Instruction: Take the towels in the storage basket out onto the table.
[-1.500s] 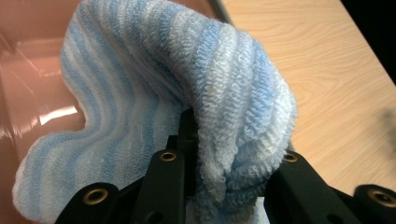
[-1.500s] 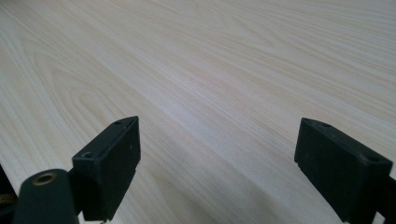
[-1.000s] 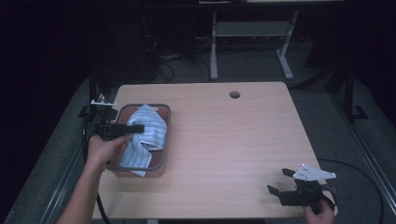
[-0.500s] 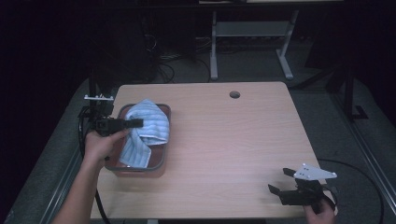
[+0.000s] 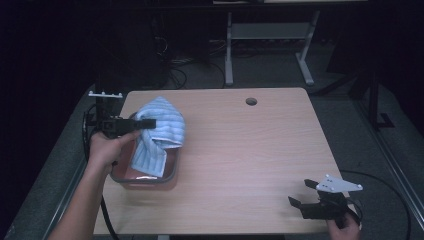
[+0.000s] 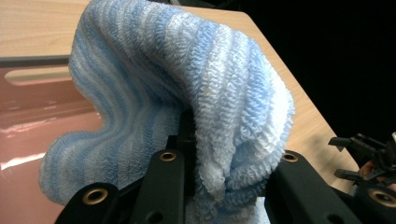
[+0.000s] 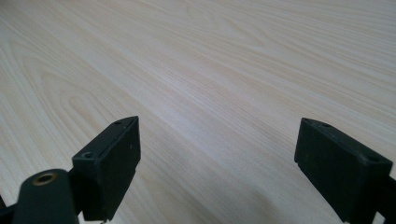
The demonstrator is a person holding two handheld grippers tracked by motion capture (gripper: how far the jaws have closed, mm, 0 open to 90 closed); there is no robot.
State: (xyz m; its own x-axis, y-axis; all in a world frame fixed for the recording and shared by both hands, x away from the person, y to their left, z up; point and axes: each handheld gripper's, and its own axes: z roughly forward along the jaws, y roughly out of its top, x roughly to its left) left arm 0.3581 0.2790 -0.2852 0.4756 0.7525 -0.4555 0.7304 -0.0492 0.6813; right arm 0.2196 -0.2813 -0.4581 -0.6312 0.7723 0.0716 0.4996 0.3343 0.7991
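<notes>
Blue-striped terry towel [image 5: 159, 131] hangs clamped in left gripper [image 5: 145, 123], over pink tray [image 5: 150, 177] at table's left. Right gripper [image 5: 306, 196] near right, jaws apart, holding nothing.

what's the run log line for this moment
left gripper: shut on blue striped towel | towel: partly lifted above pink tray | right gripper: open, nothing between jaws, near table corner

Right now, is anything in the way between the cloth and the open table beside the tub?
Nothing visible. The left gripper holds the cloth partly lifted out of the tub, and the table to its right lies bare as far as the right gripper.
</notes>
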